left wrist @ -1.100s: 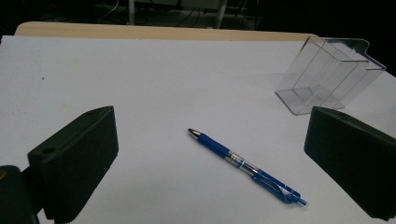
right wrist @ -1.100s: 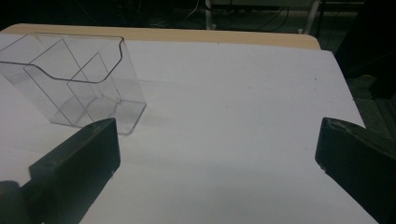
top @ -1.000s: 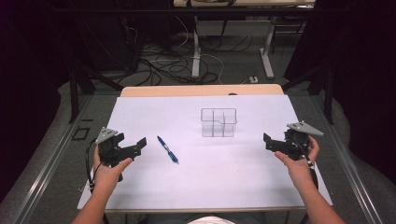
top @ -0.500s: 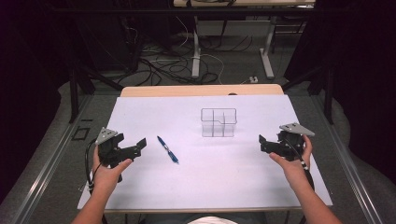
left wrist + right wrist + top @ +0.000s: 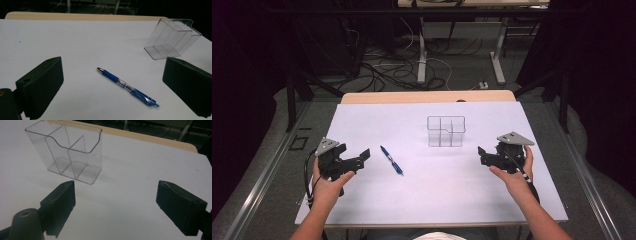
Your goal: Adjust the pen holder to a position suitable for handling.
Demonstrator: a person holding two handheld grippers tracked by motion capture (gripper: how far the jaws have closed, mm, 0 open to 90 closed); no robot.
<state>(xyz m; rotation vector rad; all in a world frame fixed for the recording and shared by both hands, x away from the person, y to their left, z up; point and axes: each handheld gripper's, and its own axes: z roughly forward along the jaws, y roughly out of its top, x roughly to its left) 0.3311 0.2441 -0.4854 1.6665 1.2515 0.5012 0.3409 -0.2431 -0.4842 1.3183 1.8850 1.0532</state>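
High view: person's forearms cut off by the bottom edge; a pale patch at bottom centre is too little to identify. Left gripper and right gripper are small here, jaw gap hard to judge. Blue pen tiny, no print legible.

Left gripper view: both jaws cut off by bottom edge, right one also by the right edge. Clear organizer near table's far right corner; its inner dividers overlap, compartment count unclear.

Right gripper view: jaws cropped at bottom; organizer's top left corner cut off by the top edge. Background beyond table's far edge dark, blurred.
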